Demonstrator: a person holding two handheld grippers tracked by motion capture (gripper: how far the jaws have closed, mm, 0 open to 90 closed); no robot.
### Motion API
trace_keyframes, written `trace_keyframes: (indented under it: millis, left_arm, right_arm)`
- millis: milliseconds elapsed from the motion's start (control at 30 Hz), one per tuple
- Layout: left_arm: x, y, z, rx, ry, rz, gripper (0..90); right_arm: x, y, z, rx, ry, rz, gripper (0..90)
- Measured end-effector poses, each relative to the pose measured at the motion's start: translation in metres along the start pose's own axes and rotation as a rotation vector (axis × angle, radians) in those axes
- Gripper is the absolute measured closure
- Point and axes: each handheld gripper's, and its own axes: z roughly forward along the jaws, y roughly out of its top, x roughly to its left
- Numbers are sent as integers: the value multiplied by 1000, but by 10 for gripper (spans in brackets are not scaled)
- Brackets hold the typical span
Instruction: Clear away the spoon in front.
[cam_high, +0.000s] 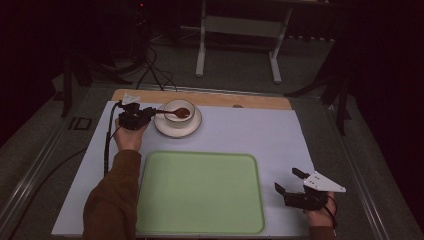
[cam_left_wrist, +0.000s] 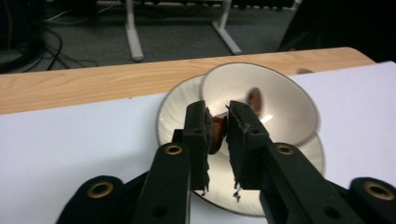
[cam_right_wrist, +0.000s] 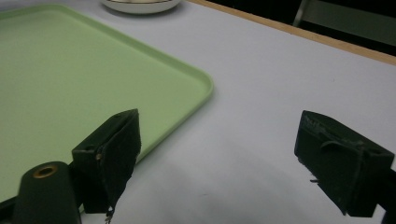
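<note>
While the left gripper (cam_left_wrist: 218, 122) has its jaws narrowed onto the handle of the one brown spoon (cam_high: 176, 112), that spoon's head lies inside the single white bowl (cam_high: 178, 113) at the table's far left. The bowl sits on one white saucer (cam_high: 196, 126), with one empty green tray (cam_high: 200, 192) nearer the person. At the near right, the right gripper (cam_high: 288, 180) rests with jaws wide, holding nothing.

No readable text, label or number anywhere.
</note>
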Motion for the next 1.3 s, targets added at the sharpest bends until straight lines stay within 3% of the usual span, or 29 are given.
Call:
trace_keyframes:
  millis: [167,267,500,733,1300]
  left_arm:
    - [-10,-7,-6,-1,-19,46,818]
    - [-15,-8,-4,10,-16,76,783]
    - [-18,-9,-1,29,-20,69,812]
    - [-24,-10,-5,26,-27,95,837]
    - [-30,-5,-27,-46,19,97,841]
  right_arm:
    - [1,0,0,3,2,0,143]
    - [1,0,1,5,4,-3,143]
    - [1,0,1,6,2,-1,143]
    - [1,0,1,7,4,-4,143]
    - [1,0,0,3,2,-2,143]
